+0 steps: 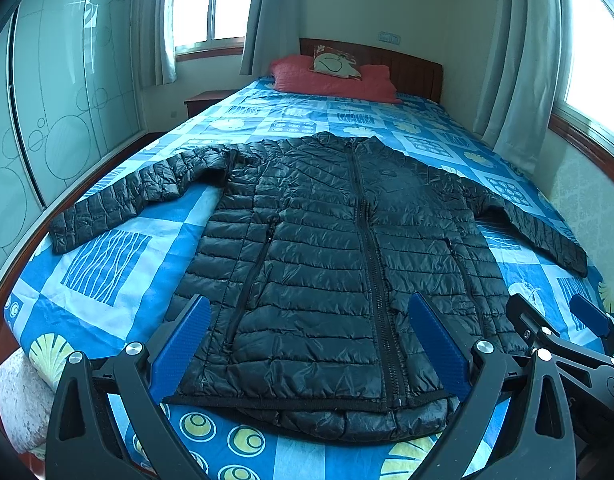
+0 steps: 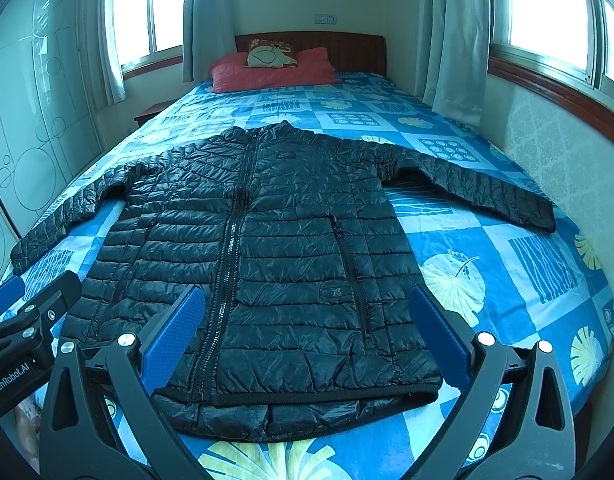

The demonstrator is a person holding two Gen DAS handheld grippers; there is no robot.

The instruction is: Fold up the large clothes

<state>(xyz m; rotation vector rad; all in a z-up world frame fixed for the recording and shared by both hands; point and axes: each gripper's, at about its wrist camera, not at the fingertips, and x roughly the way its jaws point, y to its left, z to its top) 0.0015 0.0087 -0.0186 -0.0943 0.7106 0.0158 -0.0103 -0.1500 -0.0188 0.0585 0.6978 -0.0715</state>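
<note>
Black puffer jacket [image 1: 327, 248] lies flat, front up, zipped, on the blue patterned bedspread [image 1: 119, 264], hem toward the cameras, collar toward the headboard [image 1: 411, 64], both sleeves spread out to the sides. Left gripper [image 1: 311, 344] hangs over the hem, jaws spread wide, nothing between the blue pads [image 1: 183, 344]; the jacket's lower body shows in the gap but no contact is visible. Right gripper [image 2: 307, 340] same story: released, wide apart, empty, over the hem a bit further toward the jacket's right-hand side. Left view catches the right gripper at its lower right edge, just beside the hem corner; right view catches the left gripper at its lower left, with "GenRobot.AI" lettering readable only there. Left view shows the left sleeve [image 1: 119, 204] full length running to the bed edge near the glass wardrobe doors [image 1: 67, 92], plus a nightstand [image 1: 205, 100]. Right view shows the right sleeve [image 2: 487, 192] full length reaching toward the wallpapered wall [image 2: 555, 152], and a small label patch [image 2: 335, 291] by the pocket zip. Red pillow [image 2: 267, 70] with a printed cushion [image 2: 269, 56] at the head in both.
</note>
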